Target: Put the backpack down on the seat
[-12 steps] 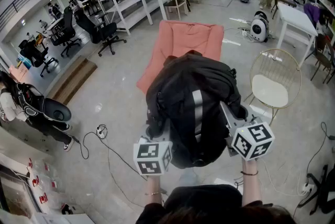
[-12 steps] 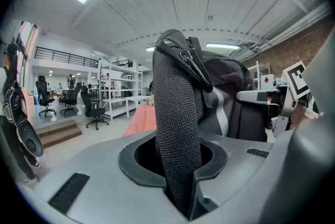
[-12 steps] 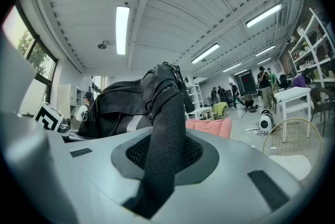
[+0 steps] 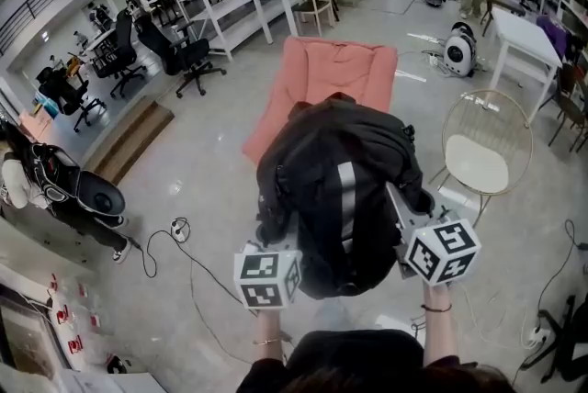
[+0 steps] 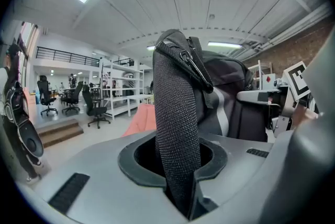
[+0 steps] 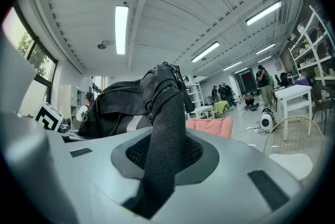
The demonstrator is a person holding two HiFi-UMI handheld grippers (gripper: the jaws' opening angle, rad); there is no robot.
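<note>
A black backpack (image 4: 340,189) with a grey stripe hangs in the air between my two grippers, above the floor. Just beyond it lies the salmon-pink seat (image 4: 335,70), its near end hidden by the pack. My left gripper (image 5: 180,189) is shut on a black mesh shoulder strap (image 5: 175,129) that rises out of its jaws. The right gripper (image 6: 149,189) is shut on the other mesh strap (image 6: 165,134). In the head view the left marker cube (image 4: 267,276) is at the pack's lower left and the right cube (image 4: 443,252) at its lower right.
A gold wire chair with a white cushion (image 4: 485,157) stands right of the seat. A white table (image 4: 519,38) is at far right and black office chairs (image 4: 179,56) at left. A cable (image 4: 175,230) lies on the floor. Someone in dark clothes (image 4: 41,185) is at the left edge.
The backpack and both grippers hold almost the same place. Only the people at the far end of the room have shifted.
</note>
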